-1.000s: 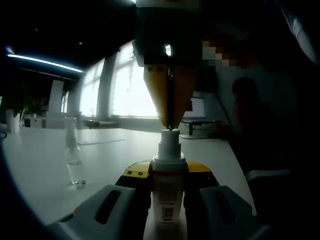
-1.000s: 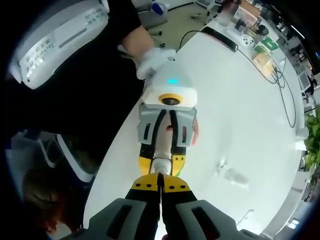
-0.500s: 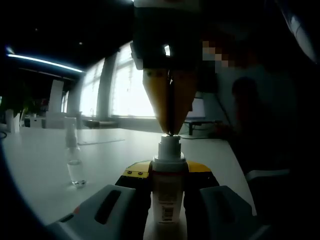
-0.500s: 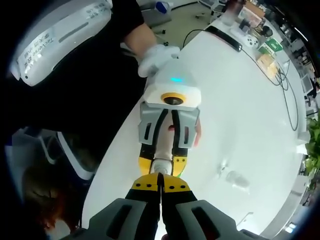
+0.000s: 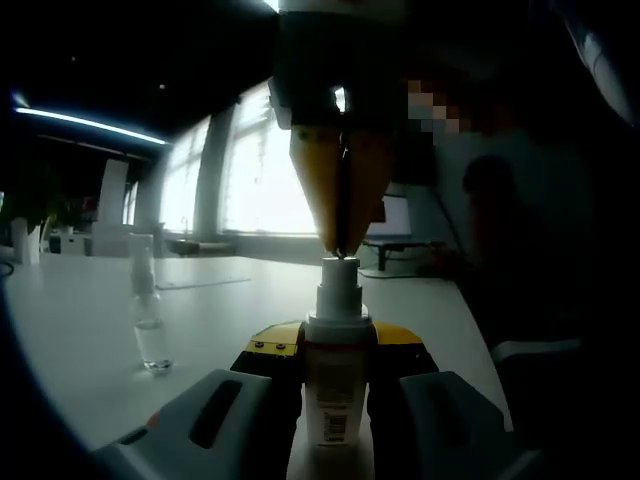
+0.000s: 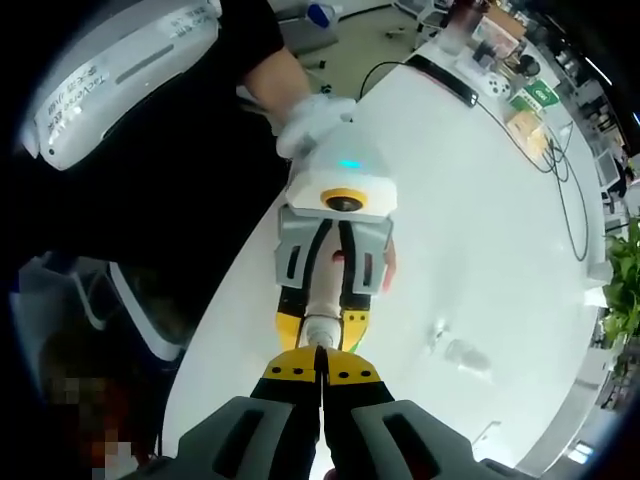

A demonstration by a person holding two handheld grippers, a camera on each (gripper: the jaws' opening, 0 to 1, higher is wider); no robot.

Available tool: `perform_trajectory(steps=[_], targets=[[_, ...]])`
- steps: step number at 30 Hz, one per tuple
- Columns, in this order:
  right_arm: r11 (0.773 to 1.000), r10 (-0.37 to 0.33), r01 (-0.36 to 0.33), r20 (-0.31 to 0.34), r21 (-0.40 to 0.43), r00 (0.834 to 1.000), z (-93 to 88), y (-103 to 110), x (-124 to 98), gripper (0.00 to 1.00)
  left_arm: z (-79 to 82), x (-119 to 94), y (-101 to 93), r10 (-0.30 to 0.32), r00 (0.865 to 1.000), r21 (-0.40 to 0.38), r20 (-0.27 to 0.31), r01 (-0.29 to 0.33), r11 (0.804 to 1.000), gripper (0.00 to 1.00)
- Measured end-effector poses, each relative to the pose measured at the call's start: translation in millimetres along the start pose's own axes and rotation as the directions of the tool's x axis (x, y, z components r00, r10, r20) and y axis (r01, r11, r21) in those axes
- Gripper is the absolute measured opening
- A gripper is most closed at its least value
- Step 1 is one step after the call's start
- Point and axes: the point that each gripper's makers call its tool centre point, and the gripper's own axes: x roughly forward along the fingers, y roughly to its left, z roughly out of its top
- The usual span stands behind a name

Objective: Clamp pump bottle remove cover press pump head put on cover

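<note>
The left gripper (image 5: 336, 385) is pinching the bottle (image 5: 333, 395) upright above the table (image 5: 90, 330), while the right gripper (image 5: 340, 245), jaws pressed together, is bearing on the pump head (image 5: 339, 290). The cover (image 5: 148, 320) is standing out on the table, away from its edges. An off-centre push could slip off the pump head or tilt the bottle.

Two grippers: the left gripper (image 6: 325, 318), seen in the centre of the right gripper view, and the right gripper (image 5: 340, 250), coming down from the top centre of the left gripper view. One pump bottle (image 5: 335, 375) stands at the lower centre of that view. One clear cover (image 5: 147, 318) stands at the left on the one white table (image 5: 80, 340). One gloved hand (image 6: 305, 120) shows at the upper centre of the right gripper view. One potted plant (image 6: 622, 290) sits at its right edge.
</note>
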Motion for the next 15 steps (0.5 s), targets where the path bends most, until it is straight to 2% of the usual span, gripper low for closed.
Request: perform_trajectory(steps=[7, 15], targets=[[1.000, -0.005, 0.005, 0.007, 0.007, 1.000, -0.3, -0.2, -0.1, 0.00, 0.0, 0.0, 0.1, 0.000, 1.000, -0.002, 0.000, 0.000, 1.000, 0.15], [0.999, -0.016, 0.014, 0.046, 0.041, 0.999, -1.1, -1.4, -1.4, 0.00, -0.1, -0.2, 0.1, -0.003, 1.000, -0.005, 0.000, 0.003, 1.000, 0.15]])
